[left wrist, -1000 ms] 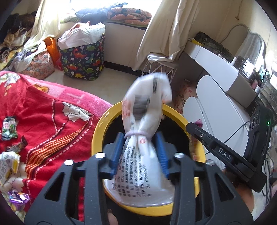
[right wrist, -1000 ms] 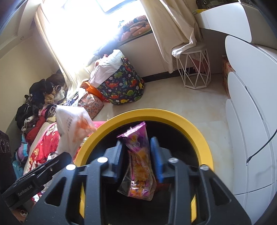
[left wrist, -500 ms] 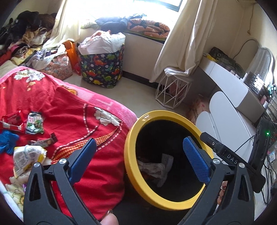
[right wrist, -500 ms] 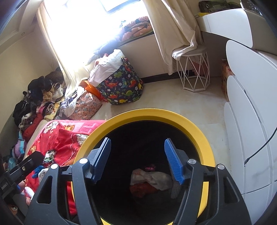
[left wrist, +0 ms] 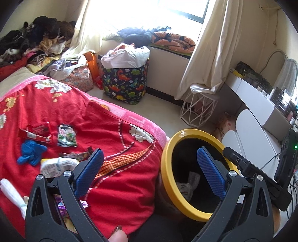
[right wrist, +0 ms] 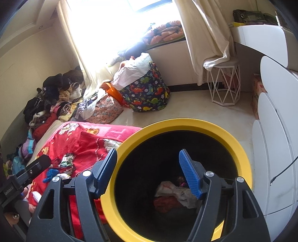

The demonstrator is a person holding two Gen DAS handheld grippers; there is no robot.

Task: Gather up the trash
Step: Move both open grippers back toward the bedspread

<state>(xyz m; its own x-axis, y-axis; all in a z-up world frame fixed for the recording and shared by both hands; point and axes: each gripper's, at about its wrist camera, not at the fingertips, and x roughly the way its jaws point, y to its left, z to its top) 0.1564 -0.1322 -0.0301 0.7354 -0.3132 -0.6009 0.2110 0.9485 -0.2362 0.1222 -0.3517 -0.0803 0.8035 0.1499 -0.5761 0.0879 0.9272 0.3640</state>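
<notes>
A sunlit bedroom. A bright window glares white at the far wall, framed by cream curtains. Folded quilts lie on the window ledge. Below stands a dinosaur-print fabric bin stuffed with white bags, beside a floral bag and a heap of clothes. The floor is pale and glossy. A white wire-frame stool stands near a white desk with rounded white panels. A red floral blanket covers the bed. The walls are cream.
</notes>
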